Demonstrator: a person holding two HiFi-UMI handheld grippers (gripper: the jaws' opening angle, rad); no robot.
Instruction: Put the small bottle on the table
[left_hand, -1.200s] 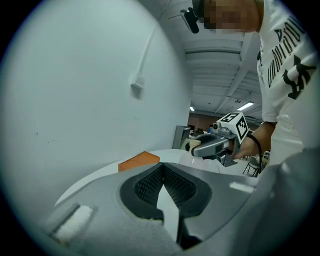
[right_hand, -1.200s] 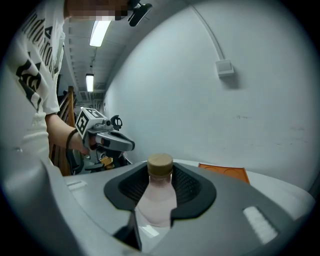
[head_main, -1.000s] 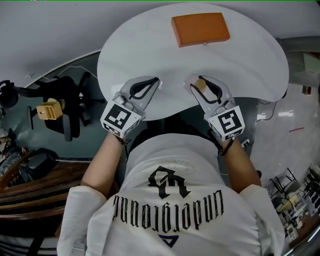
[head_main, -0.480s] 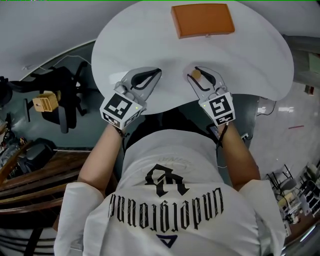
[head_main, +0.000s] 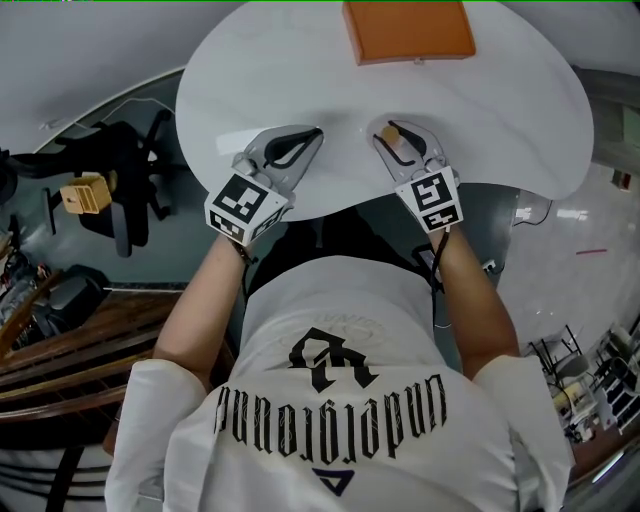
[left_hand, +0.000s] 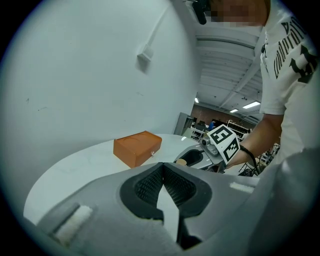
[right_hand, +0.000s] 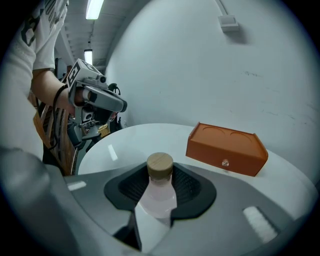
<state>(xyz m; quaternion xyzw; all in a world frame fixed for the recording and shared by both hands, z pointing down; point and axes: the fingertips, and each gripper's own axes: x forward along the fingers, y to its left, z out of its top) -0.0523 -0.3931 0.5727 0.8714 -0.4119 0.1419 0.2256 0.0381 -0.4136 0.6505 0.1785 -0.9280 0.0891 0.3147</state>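
The small bottle (right_hand: 159, 194) is clear with pale liquid and a wooden cap, and it stands upright between the pads of my right gripper (right_hand: 161, 176), which is shut on it. In the head view that right gripper (head_main: 398, 135) hangs over the near edge of the round white table (head_main: 500, 110), with the bottle (head_main: 393, 132) cap showing between its jaws. My left gripper (head_main: 316, 133) hovers beside it on the left, shut and empty. The left gripper view has its pads meeting at the tips (left_hand: 162, 165); beyond them are the right gripper (left_hand: 192, 159) and the bottle's cap (left_hand: 182, 162).
An orange wooden box (head_main: 408, 30) with a small knob lies at the table's far side, also in the gripper views (right_hand: 227, 148). A black office chair (head_main: 130, 200) stands left of the table on the floor. A white wall rises behind the table.
Both grippers have come down and forward over the table's near edge. The right one has kept its hold on the bottle; the left has stayed shut and empty.
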